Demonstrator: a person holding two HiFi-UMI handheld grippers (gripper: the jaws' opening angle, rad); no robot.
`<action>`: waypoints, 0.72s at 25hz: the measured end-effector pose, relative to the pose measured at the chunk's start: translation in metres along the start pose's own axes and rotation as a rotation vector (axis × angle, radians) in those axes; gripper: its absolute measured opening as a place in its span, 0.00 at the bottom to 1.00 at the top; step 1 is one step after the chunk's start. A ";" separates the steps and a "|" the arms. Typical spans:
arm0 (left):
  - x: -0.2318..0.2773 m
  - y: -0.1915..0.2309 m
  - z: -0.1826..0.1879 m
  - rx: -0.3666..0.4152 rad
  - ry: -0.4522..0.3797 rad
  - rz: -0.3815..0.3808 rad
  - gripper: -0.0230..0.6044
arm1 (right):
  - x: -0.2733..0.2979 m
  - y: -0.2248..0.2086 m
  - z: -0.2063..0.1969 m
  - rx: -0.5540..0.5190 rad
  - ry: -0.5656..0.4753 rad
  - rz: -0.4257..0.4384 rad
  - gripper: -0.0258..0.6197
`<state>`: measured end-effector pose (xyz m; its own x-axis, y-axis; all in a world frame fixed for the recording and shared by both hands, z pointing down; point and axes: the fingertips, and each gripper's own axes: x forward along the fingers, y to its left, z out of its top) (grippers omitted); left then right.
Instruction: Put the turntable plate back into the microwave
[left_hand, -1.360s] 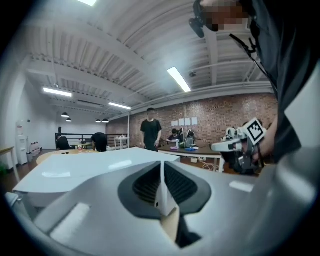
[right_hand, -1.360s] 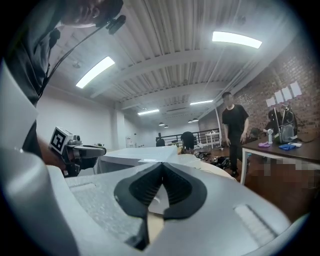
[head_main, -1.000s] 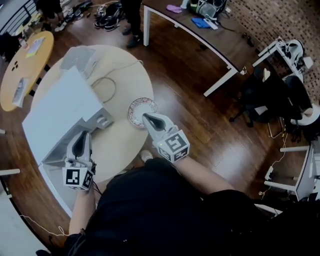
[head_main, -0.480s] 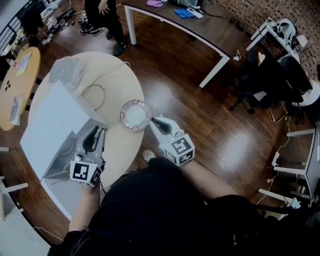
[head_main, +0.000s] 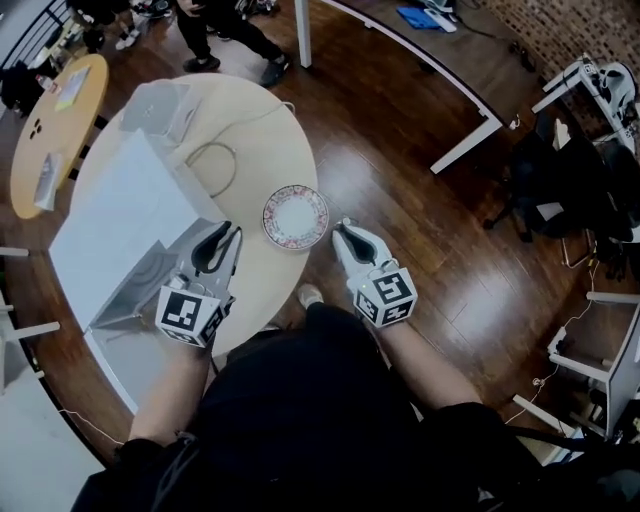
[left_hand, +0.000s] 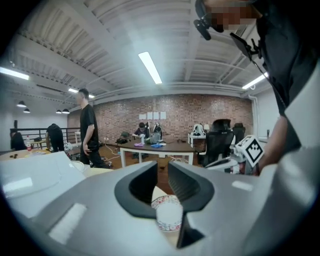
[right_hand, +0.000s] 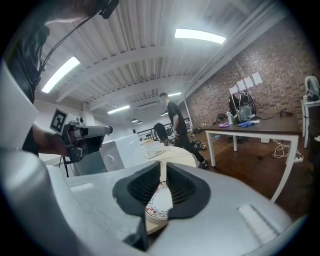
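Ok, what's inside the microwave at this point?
Its inside cannot be seen: in the head view the microwave's white top covers the cavity. The plate lies outside it, on the table near the edge.

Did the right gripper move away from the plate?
Yes. The right gripper backed off the plate, to its right; before, its tip was over the rim. Its jaws have just been opening, with nothing between them.

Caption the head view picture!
Flower-rimmed plate on the round table beside the white microwave; the right claw, jaws just opening on nothing, hovers beside it, the left claw open nearby.
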<state>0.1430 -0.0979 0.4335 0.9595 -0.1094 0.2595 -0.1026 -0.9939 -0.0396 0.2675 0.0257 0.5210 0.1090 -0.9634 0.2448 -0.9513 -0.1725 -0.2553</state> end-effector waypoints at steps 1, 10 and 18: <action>0.001 0.002 -0.002 -0.001 0.011 0.011 0.15 | 0.003 -0.001 -0.004 0.003 0.010 0.005 0.08; 0.013 0.004 -0.010 -0.010 0.025 0.022 0.12 | 0.028 -0.017 -0.049 0.024 0.134 0.002 0.14; 0.031 0.003 -0.008 -0.070 0.024 0.018 0.12 | 0.042 -0.029 -0.080 0.077 0.188 -0.018 0.16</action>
<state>0.1701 -0.1039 0.4496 0.9508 -0.1270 0.2827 -0.1389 -0.9901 0.0225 0.2765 0.0065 0.6129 0.0632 -0.9058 0.4189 -0.9239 -0.2118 -0.3187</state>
